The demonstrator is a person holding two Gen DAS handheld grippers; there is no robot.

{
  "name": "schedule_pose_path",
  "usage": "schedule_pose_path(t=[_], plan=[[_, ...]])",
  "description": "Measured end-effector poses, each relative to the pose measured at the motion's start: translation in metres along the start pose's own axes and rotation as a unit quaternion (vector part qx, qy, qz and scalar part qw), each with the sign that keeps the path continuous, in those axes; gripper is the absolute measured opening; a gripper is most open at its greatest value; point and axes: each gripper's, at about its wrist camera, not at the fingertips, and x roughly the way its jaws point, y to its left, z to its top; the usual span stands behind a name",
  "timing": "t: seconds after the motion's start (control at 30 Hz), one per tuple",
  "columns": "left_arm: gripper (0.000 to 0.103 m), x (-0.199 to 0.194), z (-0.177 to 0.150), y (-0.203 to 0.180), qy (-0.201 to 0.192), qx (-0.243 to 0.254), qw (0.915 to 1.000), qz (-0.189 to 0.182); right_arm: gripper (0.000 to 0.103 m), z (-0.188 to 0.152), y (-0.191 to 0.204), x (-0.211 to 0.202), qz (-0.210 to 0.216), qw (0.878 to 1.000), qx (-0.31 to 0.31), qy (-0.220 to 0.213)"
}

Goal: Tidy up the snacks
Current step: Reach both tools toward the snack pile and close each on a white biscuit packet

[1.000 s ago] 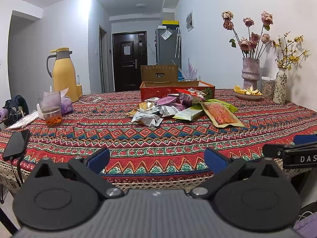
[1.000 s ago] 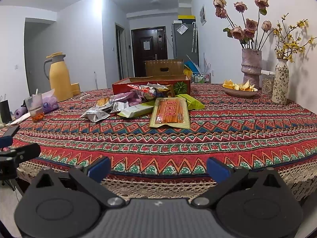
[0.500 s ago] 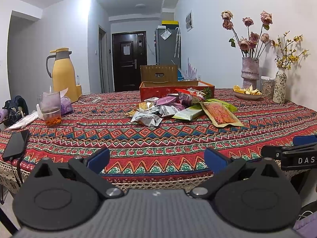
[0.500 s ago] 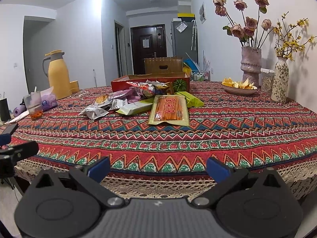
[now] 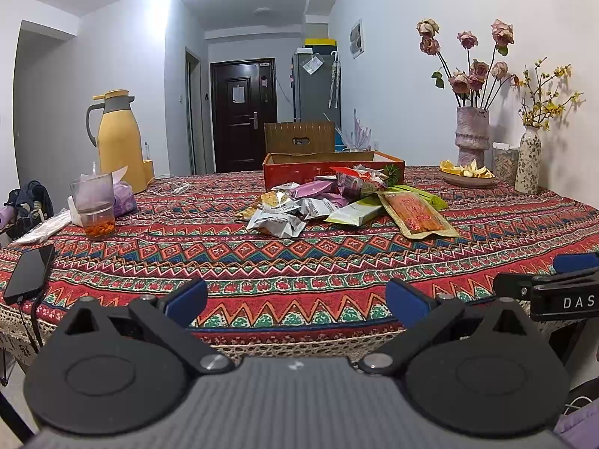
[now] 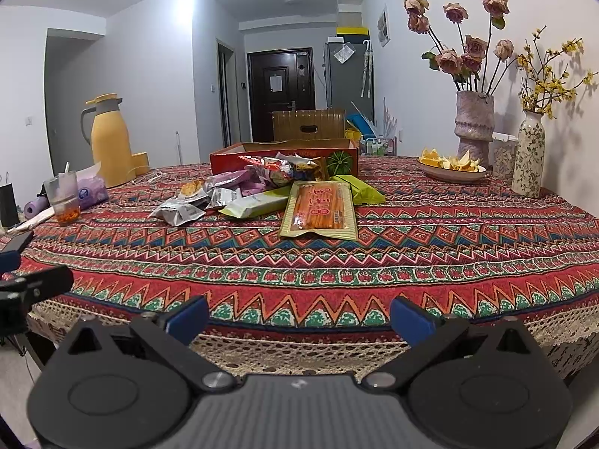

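Hovering at the near edge of the counter (image 5: 299, 262), low in both frames, the left gripper (image 5: 296, 297) and the right gripper (image 6: 299, 314) each have their blue-padded jaws spread wide and hold nothing; the tip of the right gripper also shows at the right edge of the left view, so the two sit side by side. Beyond them lies a broad bare stretch of patterned cloth, so both are well apart from the snacks. At mid-frame the loose snacks (image 5: 337, 202) lie in an untidy heap: nearest is a flat orange packet (image 6: 320, 209), lying lengthwise toward the right gripper, with a crumpled silver packet (image 5: 275, 224) to the left and a pale green packet (image 6: 258, 204) between them. Just behind the heap, touching its far side, stands the open red box (image 6: 284, 155), with some packets leaning on or spilling over its front wall. By my reading no snack has been picked up, so the step in hand is the approach. The next move calls for reaching forward over the cloth and bringing the spread jaws low over the flat orange packet, pinching a raised edge since it lies flush.
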Motion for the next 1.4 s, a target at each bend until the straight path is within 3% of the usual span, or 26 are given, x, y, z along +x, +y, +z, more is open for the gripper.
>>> schedule_pose_path(t=[0.13, 0.4, 0.7, 0.87, 1.03, 1.13, 1.27, 1.33, 1.4], plan=[[0.103, 0.010, -0.002, -0.001, 0.005, 0.009, 0.9999, 0.007, 0.103, 0.000, -0.002, 0.005, -0.009, 1.000, -0.005, -0.010], [0.103, 0.040, 0.007, 0.021, 0.024, -0.029, 0.9988, 0.031, 0.103, 0.008, -0.006, 0.027, -0.019, 1.000, -0.001, -0.019], [0.103, 0.088, 0.040, 0.036, 0.027, -0.037, 0.9988, 0.018, 0.103, 0.039, 0.005, 0.064, -0.016, 1.000, -0.007, -0.015], [0.103, 0.129, 0.063, 0.040, 0.029, -0.018, 0.9992, 0.022, 0.103, 0.065, 0.009, 0.091, -0.005, 1.000, 0.007, -0.011], [0.103, 0.182, 0.079, 0.039, 0.061, 0.017, 0.9979, 0.013, 0.103, 0.090, 0.014, 0.121, -0.010, 1.000, 0.014, -0.009], [0.103, 0.217, 0.082, 0.036, 0.079, 0.046, 0.9957, -0.014, 0.099, 0.104, 0.016, 0.140, -0.010, 1.000, 0.018, -0.005], [0.103, 0.260, 0.081, 0.039, 0.105, 0.037, 0.9936, -0.021, 0.094, 0.116, 0.023, 0.161, -0.010, 1.000, 0.012, 0.001], [0.101, 0.271, 0.081, 0.043, 0.115, 0.031, 0.9925, -0.027, 0.093, 0.121, 0.028, 0.169, -0.001, 1.000, 0.009, 0.004], [0.086, 0.277, 0.079, 0.048, 0.122, 0.023, 0.9915, -0.040, 0.086, 0.125, 0.035, 0.179, 0.011, 1.000, 0.000, 0.008]])
